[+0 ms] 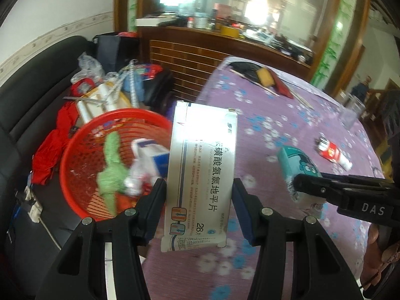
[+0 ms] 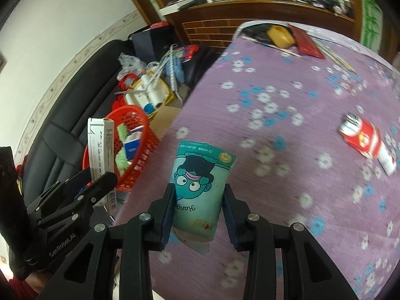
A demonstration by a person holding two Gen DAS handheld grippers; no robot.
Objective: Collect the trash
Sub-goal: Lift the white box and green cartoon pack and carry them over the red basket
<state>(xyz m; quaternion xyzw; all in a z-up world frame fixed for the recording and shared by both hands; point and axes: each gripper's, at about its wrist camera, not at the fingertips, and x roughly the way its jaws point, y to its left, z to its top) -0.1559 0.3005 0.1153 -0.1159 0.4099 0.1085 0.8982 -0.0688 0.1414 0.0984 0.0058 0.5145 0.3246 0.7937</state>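
My left gripper is shut on a white medicine box with blue print, held over the table's left edge beside the red mesh basket. The basket sits on a black sofa and holds a green rag, a blue-white carton and wrappers. My right gripper is shut on a teal tissue pack with a cartoon face, above the purple flowered tablecloth. In the left wrist view the right gripper appears at the right with the tissue pack. The right wrist view shows the left gripper gripping the medicine box near the basket.
A red-and-white cigarette pack lies on the cloth at the right. At the table's far end are a yellow sponge, a red flat box and chopsticks. Clutter of bags, white spools and red cloth fills the sofa. A wooden cabinet stands behind.
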